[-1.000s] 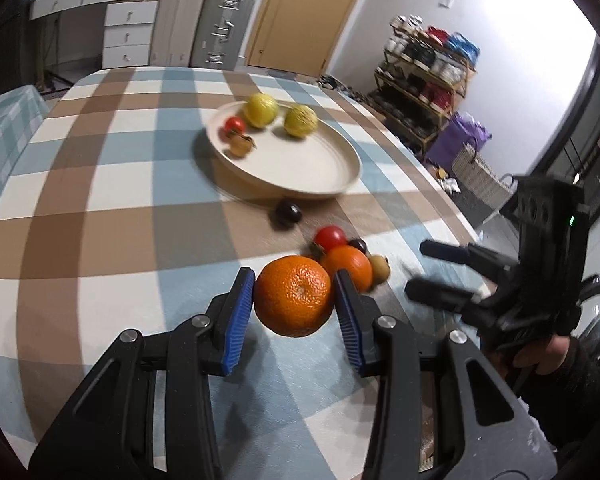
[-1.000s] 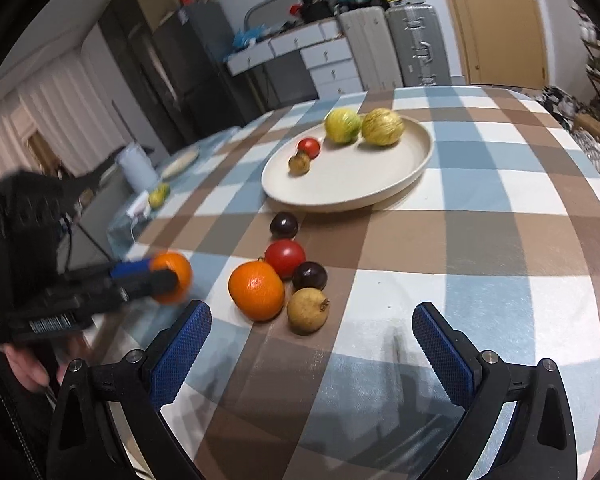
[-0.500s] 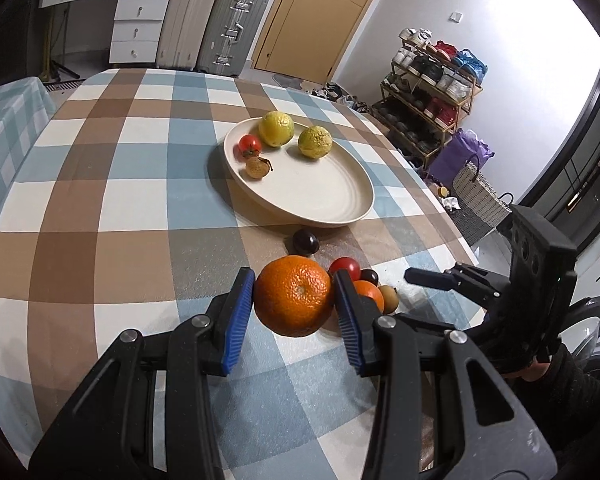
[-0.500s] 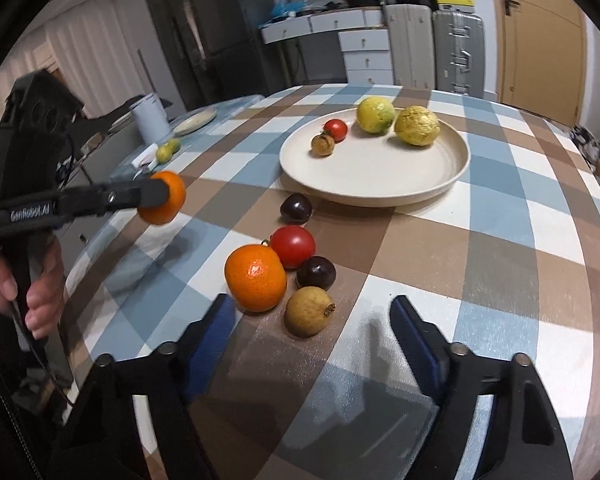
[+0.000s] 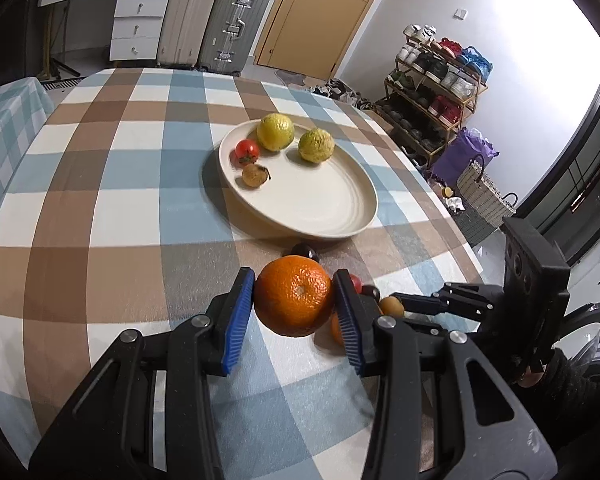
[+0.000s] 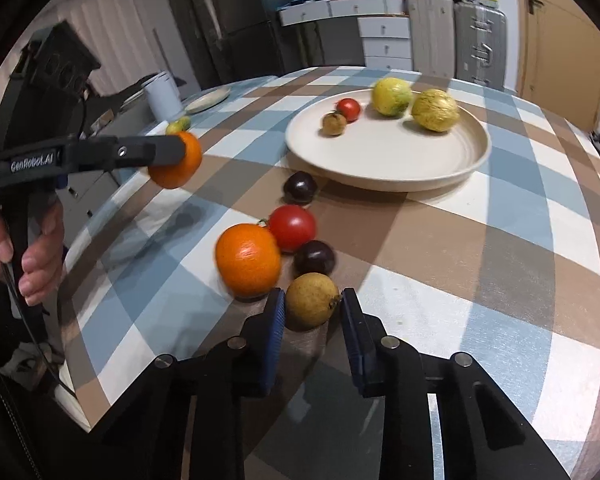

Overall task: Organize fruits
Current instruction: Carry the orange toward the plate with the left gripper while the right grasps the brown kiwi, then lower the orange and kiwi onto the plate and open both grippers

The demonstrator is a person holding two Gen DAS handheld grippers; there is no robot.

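My left gripper [image 5: 295, 300] is shut on an orange [image 5: 294, 296] and holds it above the table, short of the cream plate [image 5: 332, 216]. The plate holds two yellow citrus [image 5: 276, 132], a small tomato [image 5: 247, 150] and a small brown fruit [image 5: 254, 176]. My right gripper [image 6: 313, 306] has its blue pads on both sides of a yellow-brown round fruit [image 6: 311, 306] resting on the table; the pads are at or very near its sides. Beside it lie a second orange [image 6: 247, 260], a red tomato [image 6: 292, 227] and two dark plums [image 6: 314, 257].
The checked tablecloth [image 5: 100, 200] covers the table; its near edge is close under my right gripper. A white mug [image 6: 163, 96] and small dish [image 6: 206, 102] stand on a side table at left. Suitcases, drawers and a shoe rack [image 5: 436, 80] line the room.
My right gripper has moved forward and down and narrowed around the yellow-brown fruit. My left gripper has carried the orange forward toward the plate.
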